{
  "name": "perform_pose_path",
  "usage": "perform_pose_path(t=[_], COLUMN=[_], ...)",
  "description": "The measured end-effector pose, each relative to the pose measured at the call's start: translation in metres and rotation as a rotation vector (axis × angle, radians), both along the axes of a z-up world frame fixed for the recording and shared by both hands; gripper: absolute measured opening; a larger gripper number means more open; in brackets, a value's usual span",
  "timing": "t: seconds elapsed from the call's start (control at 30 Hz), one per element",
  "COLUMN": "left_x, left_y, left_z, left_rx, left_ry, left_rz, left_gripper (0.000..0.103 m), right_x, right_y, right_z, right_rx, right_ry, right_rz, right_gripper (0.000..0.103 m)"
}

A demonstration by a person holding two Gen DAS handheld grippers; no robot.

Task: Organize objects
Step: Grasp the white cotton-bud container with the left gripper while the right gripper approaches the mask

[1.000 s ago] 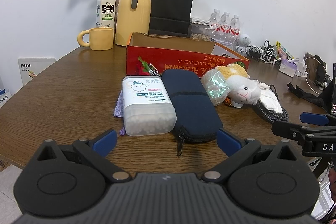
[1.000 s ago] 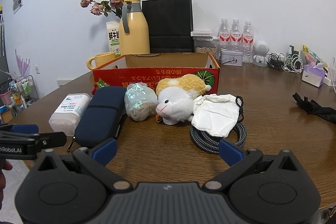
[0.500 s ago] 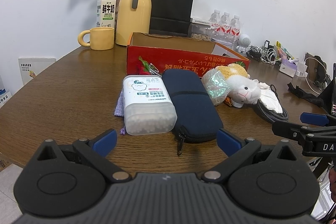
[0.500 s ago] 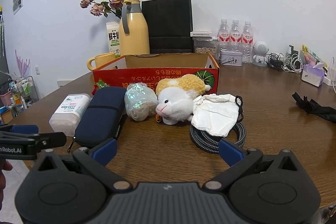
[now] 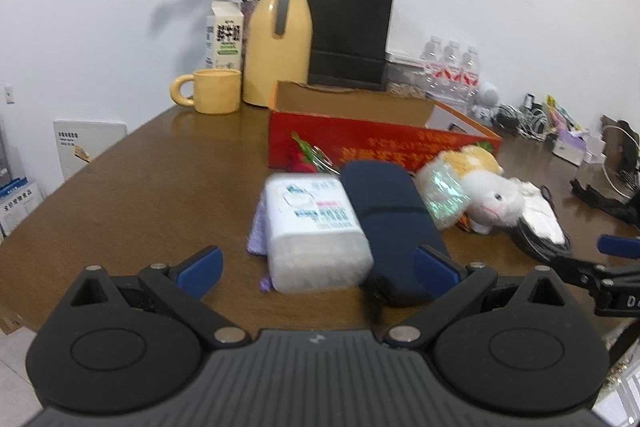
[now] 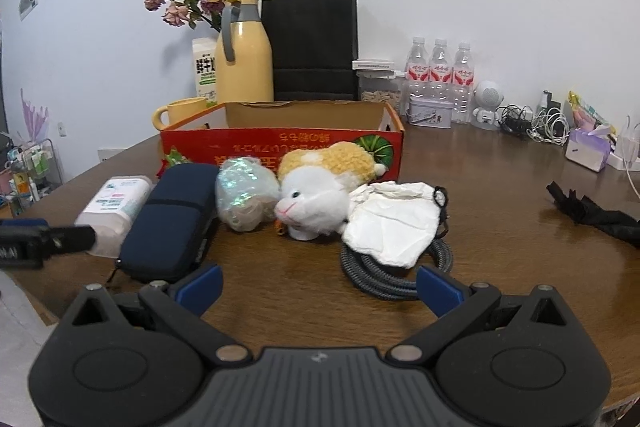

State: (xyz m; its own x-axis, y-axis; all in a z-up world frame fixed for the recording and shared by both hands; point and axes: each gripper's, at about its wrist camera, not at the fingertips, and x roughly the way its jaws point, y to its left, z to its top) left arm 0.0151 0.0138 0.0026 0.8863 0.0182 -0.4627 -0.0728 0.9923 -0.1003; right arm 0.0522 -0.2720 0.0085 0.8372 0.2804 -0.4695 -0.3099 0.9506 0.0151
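Observation:
A row of loose items lies before an open red cardboard box (image 5: 384, 143) (image 6: 280, 143): a white cotton-swab box (image 5: 316, 231) (image 6: 114, 205), a navy zip case (image 5: 394, 227) (image 6: 168, 223), a shiny wrapped bundle (image 6: 244, 197), a white-and-yellow plush toy (image 6: 320, 191), a white face mask (image 6: 394, 223) on a coiled grey cable (image 6: 384, 279). My left gripper (image 5: 316, 269) is open, its fingers on either side of the near end of the swab box and case. My right gripper (image 6: 318, 285) is open and empty, short of the mask and cable.
Behind the box stand a yellow mug (image 5: 210, 91), a yellow thermos (image 5: 278, 35), a milk carton (image 5: 224, 39), dried flowers and a black paper bag (image 6: 316, 47). Water bottles (image 6: 440, 75), chargers and a tissue pack (image 6: 590, 149) line the back right. A black strap (image 6: 592, 209) lies right.
My left gripper has moved forward and slightly lower toward the swab box and navy case, blurring the view. My right gripper has stayed still.

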Motion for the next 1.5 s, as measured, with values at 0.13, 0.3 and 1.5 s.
perform_pose_path(t=[0.13, 0.3, 1.5], left_x=[0.013, 0.031, 0.070], left_y=[0.007, 0.015, 0.013], left_z=[0.001, 0.000, -0.023], left_rx=[0.007, 0.008, -0.030], left_ry=[0.005, 0.035, 0.140], left_rz=[0.044, 0.090, 0.077], left_gripper=[0.103, 0.103, 0.069], right_x=[0.016, 0.038, 0.099], right_y=[-0.008, -0.015, -0.009], right_z=[-0.003, -0.007, -0.018], right_rx=[-0.017, -0.032, 0.001], right_ry=[-0.003, -0.002, 0.083], right_rz=[-0.026, -0.046, -0.058], right_gripper=[0.103, 0.103, 0.076])
